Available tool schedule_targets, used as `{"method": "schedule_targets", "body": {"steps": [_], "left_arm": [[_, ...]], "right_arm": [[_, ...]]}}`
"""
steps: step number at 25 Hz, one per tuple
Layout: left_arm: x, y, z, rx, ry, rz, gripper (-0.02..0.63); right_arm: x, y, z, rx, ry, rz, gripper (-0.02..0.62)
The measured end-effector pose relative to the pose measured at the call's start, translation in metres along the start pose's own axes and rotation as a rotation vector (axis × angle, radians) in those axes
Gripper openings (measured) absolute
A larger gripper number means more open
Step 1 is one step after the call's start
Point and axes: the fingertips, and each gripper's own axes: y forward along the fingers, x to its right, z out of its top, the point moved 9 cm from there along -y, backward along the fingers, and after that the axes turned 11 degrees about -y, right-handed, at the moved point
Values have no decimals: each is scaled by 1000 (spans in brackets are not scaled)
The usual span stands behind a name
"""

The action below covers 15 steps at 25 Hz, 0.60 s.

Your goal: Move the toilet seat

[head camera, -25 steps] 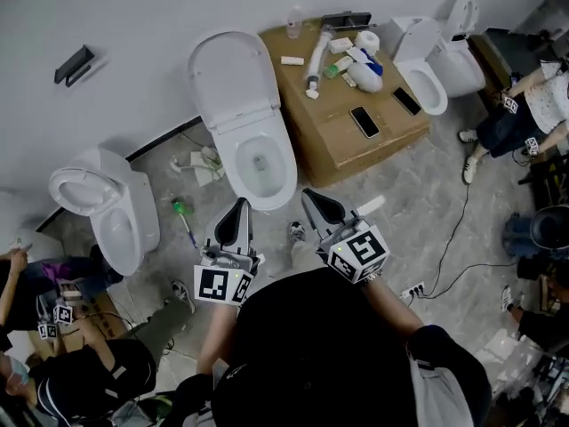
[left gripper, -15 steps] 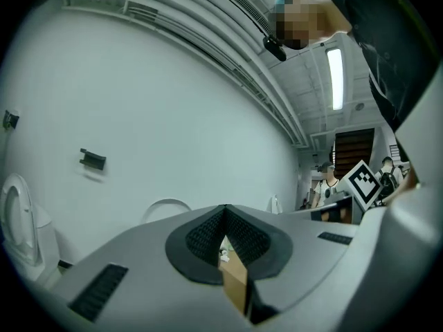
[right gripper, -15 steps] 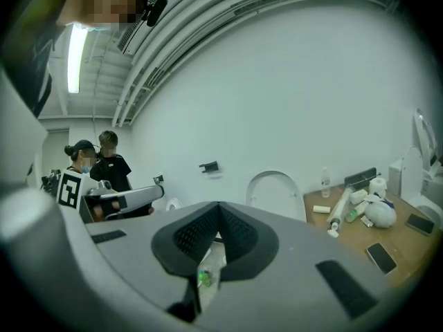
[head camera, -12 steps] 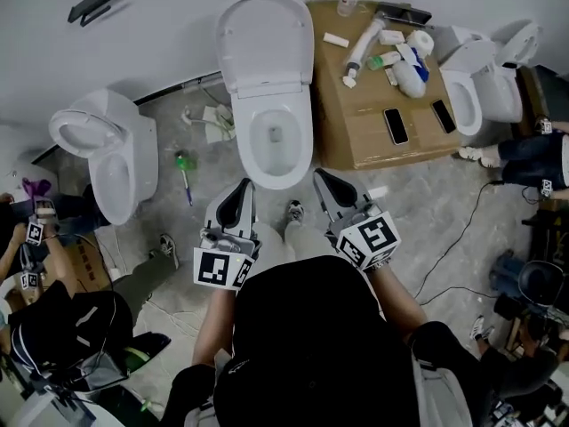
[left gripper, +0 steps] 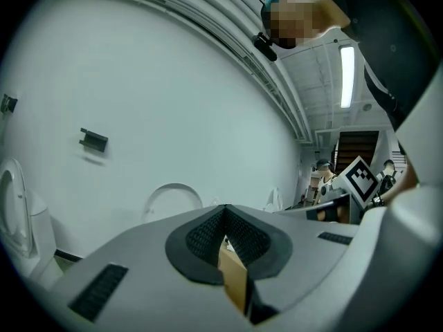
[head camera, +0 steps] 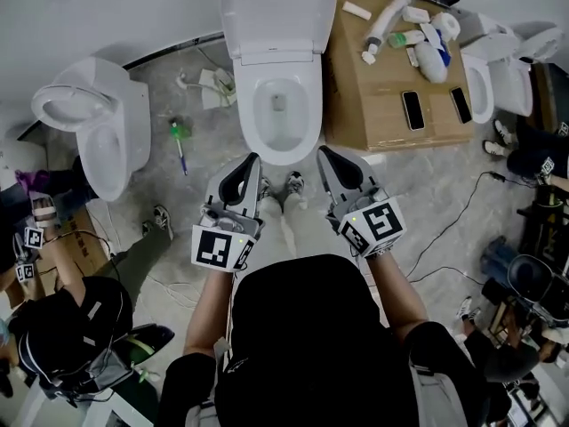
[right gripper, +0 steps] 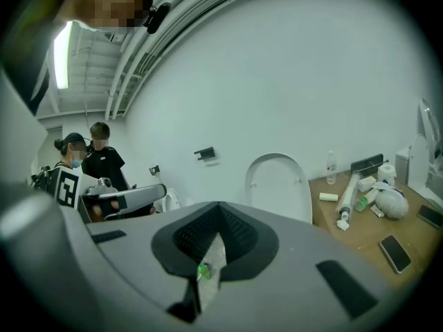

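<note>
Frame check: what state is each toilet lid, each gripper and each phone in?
Middle toilet lid: raised, bowl uncovered.
Left toilet lid: raised.
Right toilet lid: raised.
Left gripper: shut, empty.
Right gripper: shut, empty.
Two phones: screens dark.

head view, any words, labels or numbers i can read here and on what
None can be read in any view.
Left gripper cube, right gripper cube: black-and-white square patterns, no letters.
Bottles on the cardboard box: print too small to read.
</note>
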Motion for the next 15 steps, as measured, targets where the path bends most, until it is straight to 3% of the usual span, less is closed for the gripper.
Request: {"method": "schedule_targets", "body": {"steps": [4, 8, 15], "left_arm": [[-16, 8, -12, -33, -12, -16, 8], [-30, 22, -24, -60, -15, -27, 8], [-49, 42, -57, -108, -17, -38, 8]], "right_arm": [[-1, 16, -14, -20, -12, 1, 6], [4, 30, -31, -103, -12, 16, 6], [19, 49, -63, -93, -26, 7, 6]]}}
